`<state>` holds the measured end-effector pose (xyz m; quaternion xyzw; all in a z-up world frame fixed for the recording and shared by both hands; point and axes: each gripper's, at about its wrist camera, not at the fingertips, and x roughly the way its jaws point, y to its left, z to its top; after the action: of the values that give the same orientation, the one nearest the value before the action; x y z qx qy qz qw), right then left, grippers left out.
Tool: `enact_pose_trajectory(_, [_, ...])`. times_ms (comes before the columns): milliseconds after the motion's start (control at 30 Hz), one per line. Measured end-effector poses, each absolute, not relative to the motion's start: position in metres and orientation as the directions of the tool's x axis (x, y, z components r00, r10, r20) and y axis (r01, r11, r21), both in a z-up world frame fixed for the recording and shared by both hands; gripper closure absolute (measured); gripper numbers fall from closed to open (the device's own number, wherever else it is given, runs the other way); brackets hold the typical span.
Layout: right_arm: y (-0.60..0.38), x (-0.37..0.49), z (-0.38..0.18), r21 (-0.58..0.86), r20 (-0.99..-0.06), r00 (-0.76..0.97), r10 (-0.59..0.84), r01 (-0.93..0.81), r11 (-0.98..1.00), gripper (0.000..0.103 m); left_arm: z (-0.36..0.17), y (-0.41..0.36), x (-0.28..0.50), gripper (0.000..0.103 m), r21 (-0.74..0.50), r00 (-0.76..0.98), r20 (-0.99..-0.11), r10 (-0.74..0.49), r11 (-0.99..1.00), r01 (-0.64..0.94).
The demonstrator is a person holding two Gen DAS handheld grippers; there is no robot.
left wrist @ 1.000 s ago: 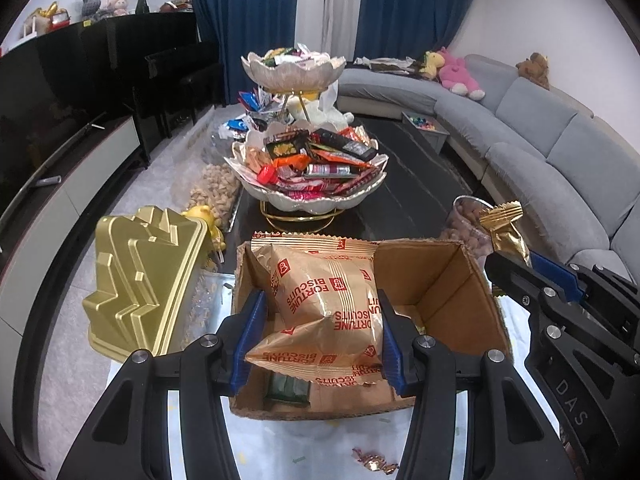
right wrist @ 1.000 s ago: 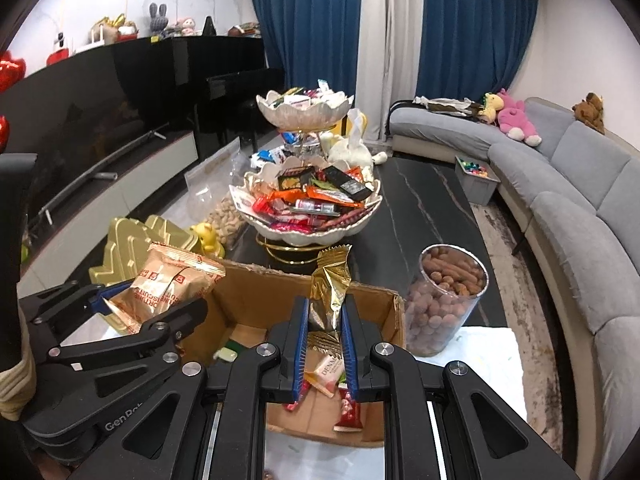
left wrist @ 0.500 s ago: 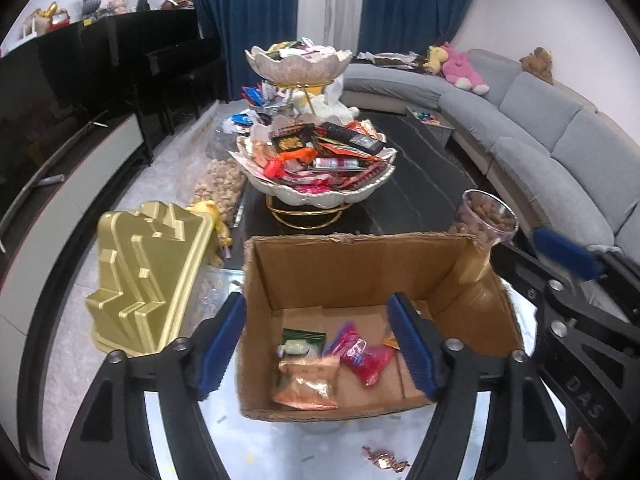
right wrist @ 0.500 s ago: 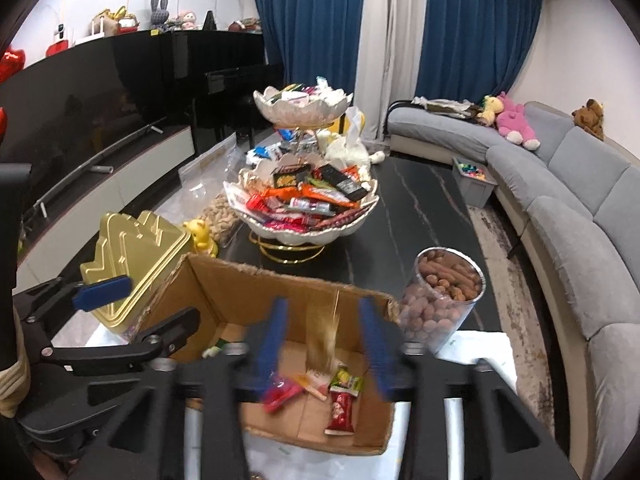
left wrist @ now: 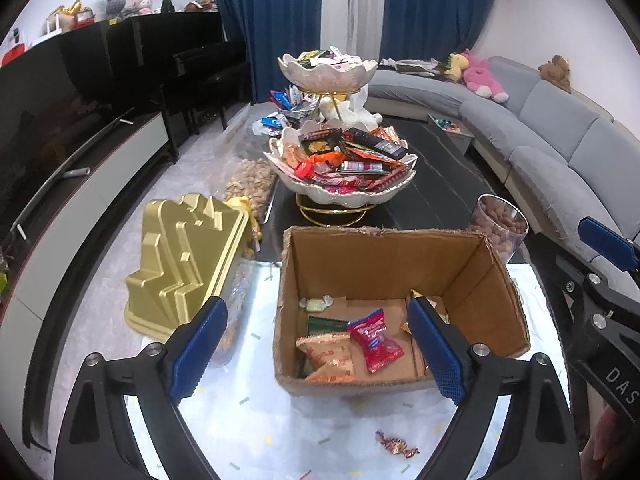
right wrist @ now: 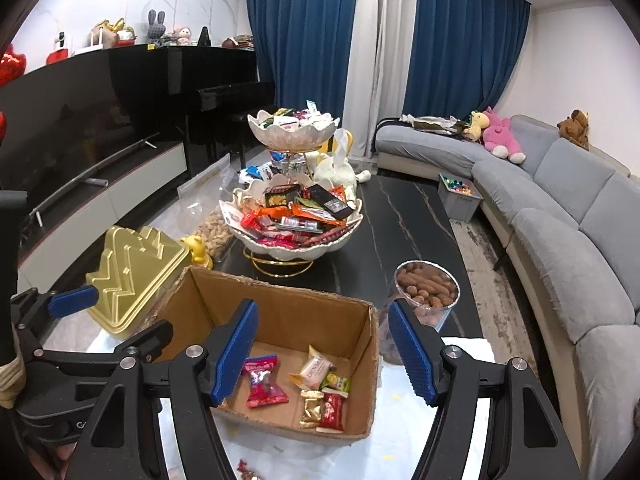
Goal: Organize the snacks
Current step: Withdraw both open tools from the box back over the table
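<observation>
1. both tools hover over the cardboard box (left wrist: 384,264), which sits on the pale cloth at the near end of the dark coffee table (right wrist: 408,216). the left gripper (left wrist: 316,346) has its jaws spread wide with nothing between them; the right gripper (right wrist: 320,354) is also wide apart and empty.

2. the step in hand looks like the pause between drops: snacks lie on the box floor and neither tool carries anything, so i judge a fresh pickup comes next.

3. the next move calls for reaching forward past the box to the tiered snack stand (right wrist: 296,248), or down to the stray wrapped candy (left wrist: 396,444) lying on the cloth just in front of the box, then closing the fingers on one wrapper without dragging its neighbours.

4. counts inside the box, from the left wrist view: one fortune biscuit packet (left wrist: 330,356), one red packet (left wrist: 376,346), one small pale green candy (left wrist: 316,303), one dark green packet beside it. the right wrist view adds about four more small packets near the right wall; an exact total is hard to tell.

5. elsewhere: one gold tray (left wrist: 188,264) left of the box, one clear tub of nuts (right wrist: 426,292) right of it, two bowls on the stand.
</observation>
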<state>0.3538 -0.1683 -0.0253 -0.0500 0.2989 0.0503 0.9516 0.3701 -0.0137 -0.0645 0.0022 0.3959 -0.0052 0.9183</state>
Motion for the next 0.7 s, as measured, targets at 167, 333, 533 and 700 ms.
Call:
enact_pose_trajectory(167, [-0.168,0.341,-0.018,-0.059,-0.561,0.825,0.076,-0.131,0.990,0.035,-0.055,-0.012,0.357,0.011,0.008,0.695,-0.719,0.008,1.000,-0.003])
enact_pose_trajectory(333, [-0.167,0.329,-0.015,-0.060,-0.553,0.829,0.085,-0.142,0.988,0.035,-0.046,-0.012,0.342,0.011,0.010,0.705,-0.710,0.015,1.000,-0.012])
enact_pose_trajectory(533, [-0.169,0.315,-0.012,-0.061,-0.543,0.835,0.095,-0.152,0.987,0.035,-0.039,-0.013,0.326,0.011,0.011,0.710,-0.703,0.030,0.999,-0.031])
enact_pose_trajectory(700, [-0.171,0.305,-0.014,-0.064,-0.540,0.836,0.102,-0.162,0.985,0.035,-0.040,-0.015,0.314,0.011,0.011,0.705,-0.708,0.042,0.999,-0.049])
